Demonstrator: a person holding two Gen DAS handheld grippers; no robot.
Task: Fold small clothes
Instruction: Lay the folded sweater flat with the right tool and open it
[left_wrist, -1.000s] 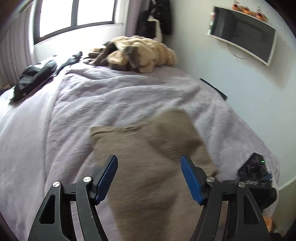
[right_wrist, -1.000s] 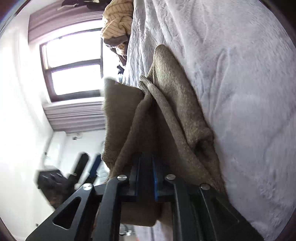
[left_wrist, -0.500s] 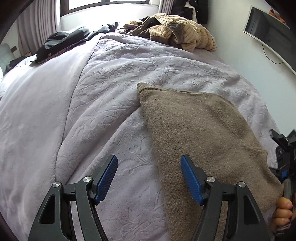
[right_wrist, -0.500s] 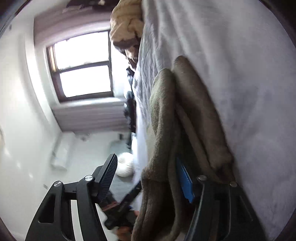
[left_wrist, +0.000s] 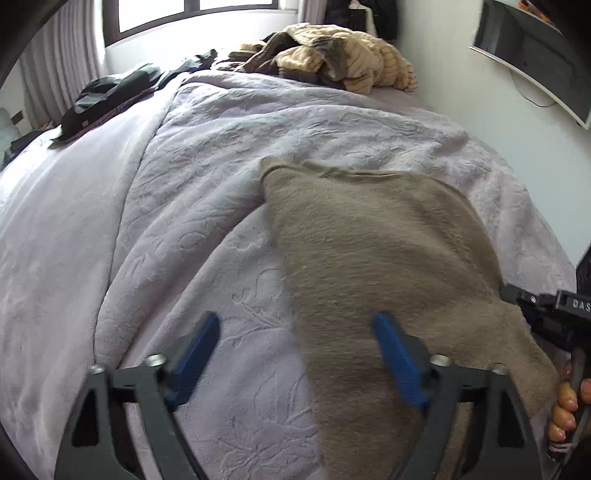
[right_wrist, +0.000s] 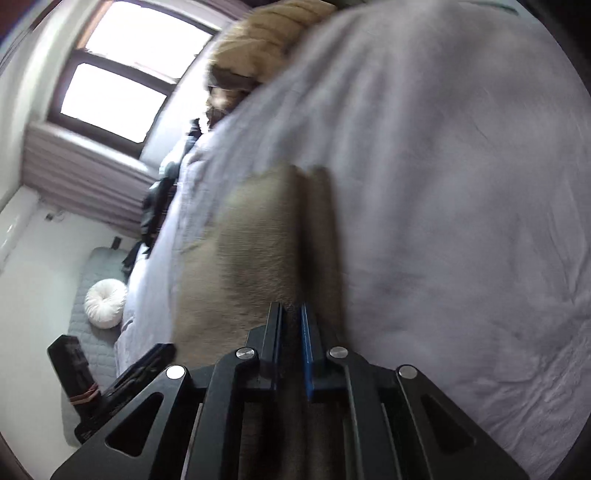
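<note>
Left gripper (left_wrist: 295, 354) jaws opening over brown garment (left_wrist: 369, 251); right gripper (right_wrist: 291, 325) jaws pinch it; clothes pile (left_wrist: 332, 59) beyond.

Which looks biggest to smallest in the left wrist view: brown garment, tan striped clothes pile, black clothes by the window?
1. Brown garment, by far, though it lies nearest the camera.
2. Tan striped clothes pile.
3. Black clothes, close to the pile in apparent size; both sit far back, so that order is unsure.

Left gripper (left_wrist: 295, 354) jaws opening; right gripper (right_wrist: 291, 314) clamped tight.
</note>
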